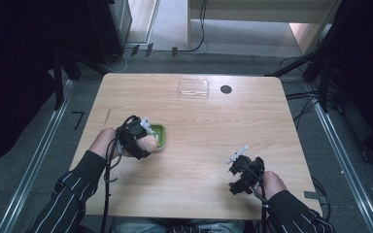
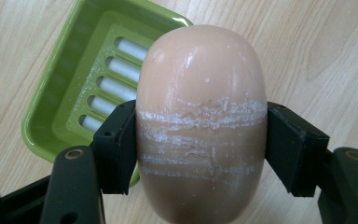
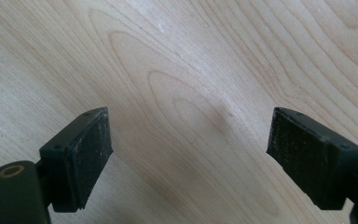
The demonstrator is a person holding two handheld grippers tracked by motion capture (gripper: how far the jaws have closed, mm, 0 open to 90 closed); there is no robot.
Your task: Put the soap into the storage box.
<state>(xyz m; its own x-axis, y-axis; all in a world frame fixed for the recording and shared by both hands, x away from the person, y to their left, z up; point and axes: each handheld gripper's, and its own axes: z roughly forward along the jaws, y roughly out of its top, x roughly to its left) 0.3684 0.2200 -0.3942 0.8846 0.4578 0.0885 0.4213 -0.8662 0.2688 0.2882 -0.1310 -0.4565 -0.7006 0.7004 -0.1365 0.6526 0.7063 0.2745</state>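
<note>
One soap bar [image 2: 200, 126], peach-coloured and oval, is clamped crosswise between the two black jaws of the left gripper [image 1: 143, 133]; both pads press flat on its sides. White scuffed bands run across the bar at pad height. In the left gripper view the bar hangs just beside and partly over the near corner of one green soap dish [image 2: 51, 107], which serves as the landmark here. The dish lies flat on the wooden table [image 1: 199, 160] and carries one slotted drain insert (five white slots can be counted). Whether the bar touches the dish rim cannot be told.

From the high view, the dish [image 1: 159, 136] sits left of the table's centre, with the left gripper directly at its left edge. One clear plastic lid or tray [image 1: 194, 88] rests well beyond the dish, near the far edge. One small dark round spot [image 1: 226, 89] lies just to the right of that tray.

The right gripper [image 1: 239, 156] is well apart from the dish, toward the near right corner. Its two jaws are spread wide above bare wood, with nothing between them.

Two hands in striped sleeves, two grippers, one cable each.
</note>
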